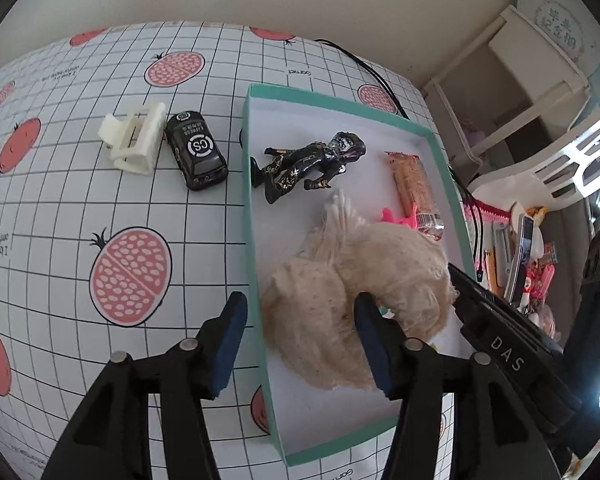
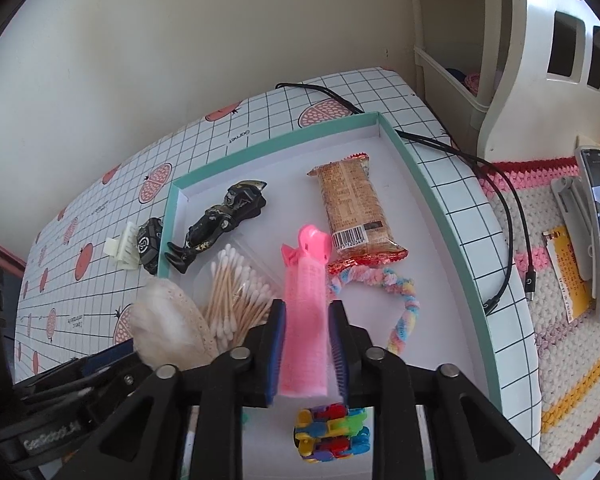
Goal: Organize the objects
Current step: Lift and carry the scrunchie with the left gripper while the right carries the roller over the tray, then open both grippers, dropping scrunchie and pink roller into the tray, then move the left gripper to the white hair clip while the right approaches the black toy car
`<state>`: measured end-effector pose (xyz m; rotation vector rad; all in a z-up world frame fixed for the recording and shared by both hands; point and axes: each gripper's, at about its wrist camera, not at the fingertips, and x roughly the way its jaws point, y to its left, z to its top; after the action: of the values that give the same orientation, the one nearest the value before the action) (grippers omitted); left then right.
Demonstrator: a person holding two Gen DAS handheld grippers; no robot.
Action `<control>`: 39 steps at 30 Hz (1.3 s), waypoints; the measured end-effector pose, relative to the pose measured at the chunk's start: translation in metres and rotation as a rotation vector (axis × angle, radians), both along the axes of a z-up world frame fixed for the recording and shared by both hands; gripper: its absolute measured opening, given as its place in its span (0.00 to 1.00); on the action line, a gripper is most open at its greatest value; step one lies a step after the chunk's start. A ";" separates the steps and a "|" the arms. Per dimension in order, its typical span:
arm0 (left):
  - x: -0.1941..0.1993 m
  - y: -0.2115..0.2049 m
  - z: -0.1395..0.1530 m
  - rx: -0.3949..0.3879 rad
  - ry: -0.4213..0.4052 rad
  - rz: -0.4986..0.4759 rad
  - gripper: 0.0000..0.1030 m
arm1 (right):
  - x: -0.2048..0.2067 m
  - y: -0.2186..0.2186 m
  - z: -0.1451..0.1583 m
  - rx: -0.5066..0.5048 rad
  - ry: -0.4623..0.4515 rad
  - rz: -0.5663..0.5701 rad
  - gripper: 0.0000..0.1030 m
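**Sorting toys into the teal box**

Grip is the question here. The right gripper is clenched on a pink plastic tube-shaped toy with a heart-shaped cap, held by its lower body above the shallow teal-rimmed cardboard box. The tube looks light and stiff but smooth, so it could slip; a hold across the middle of the body seems safest.

The left gripper is released, its jaws spread wide across the box's near wall, one finger outside, one touching the cream fluffy plush bundle, which is soft and light.

Inside the box, at 12 o'clock from the pink tube, lies an orange wrapped biscuit pack; at 10 o'clock, a black and gold figurine. Outside, on the grid-patterned tablecloth, wait a black toy car and a white plastic clip.
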<state>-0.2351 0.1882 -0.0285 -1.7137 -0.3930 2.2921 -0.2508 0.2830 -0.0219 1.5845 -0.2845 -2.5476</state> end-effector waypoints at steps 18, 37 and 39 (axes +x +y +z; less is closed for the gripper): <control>-0.012 -0.055 0.030 -0.013 0.112 0.155 0.56 | 0.001 -0.018 0.038 -0.001 0.104 0.000 0.36; -0.059 -0.154 0.010 -0.012 0.123 0.298 0.78 | -0.028 -0.143 0.028 0.021 0.120 0.284 0.60; -0.062 -0.157 0.005 -0.015 0.115 0.296 0.79 | -0.031 -0.149 0.024 0.032 0.116 0.296 0.62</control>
<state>-0.2973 0.0316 -0.0240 -1.6128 -0.6447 2.5893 -0.2814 0.1335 0.0019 1.3643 0.0038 -2.4112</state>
